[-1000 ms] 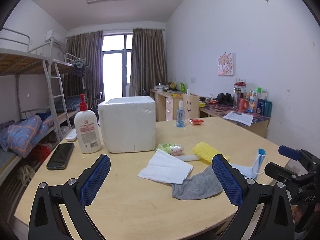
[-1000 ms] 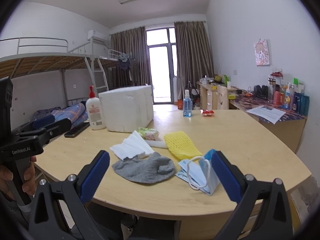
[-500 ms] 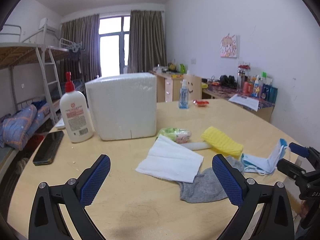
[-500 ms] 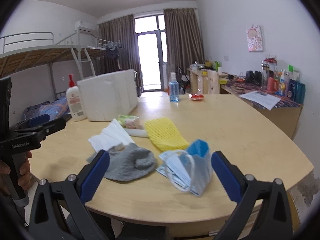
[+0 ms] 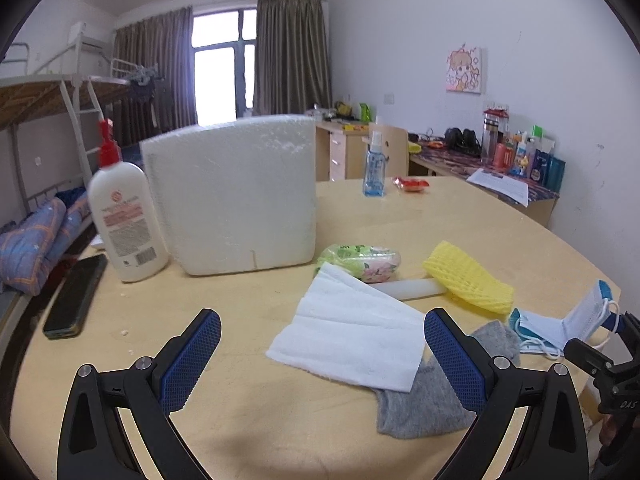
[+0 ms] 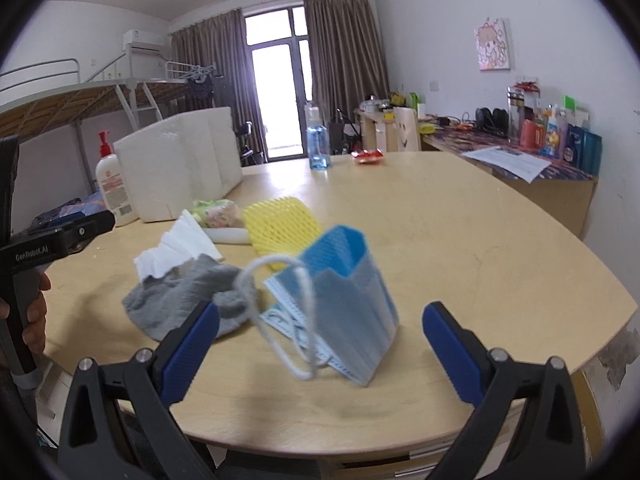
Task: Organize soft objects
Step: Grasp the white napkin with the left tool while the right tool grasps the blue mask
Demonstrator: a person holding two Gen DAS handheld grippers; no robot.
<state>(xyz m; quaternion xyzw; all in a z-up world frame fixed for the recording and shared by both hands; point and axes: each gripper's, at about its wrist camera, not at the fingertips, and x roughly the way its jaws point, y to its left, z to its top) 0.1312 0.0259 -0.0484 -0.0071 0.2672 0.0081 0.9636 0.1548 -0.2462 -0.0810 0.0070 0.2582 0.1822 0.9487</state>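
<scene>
Currently, both claws stand apart and hold nothing. Left claw (image 5: 322,354) hovers low over the tabletop (image 5: 460,224), aimed at the white tissue (image 5: 352,330) overlapping the grey sock (image 5: 424,404). Right claw (image 6: 318,346) is level with the blue face mask (image 6: 344,300), which stands folded near the tabletop's front edge, just beside the sock. A hand (image 6: 34,320) grips the left handle, marked "GenRobot.AI". The lotion bottle (image 5: 122,216) label is unreadable.

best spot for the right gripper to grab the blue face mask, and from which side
Probably the upright folded panel of the blue face mask, approached head-on from the near table edge: it stands between the open right gripper fingers, thin enough to pinch. Avoid the loose ear loop.
</scene>
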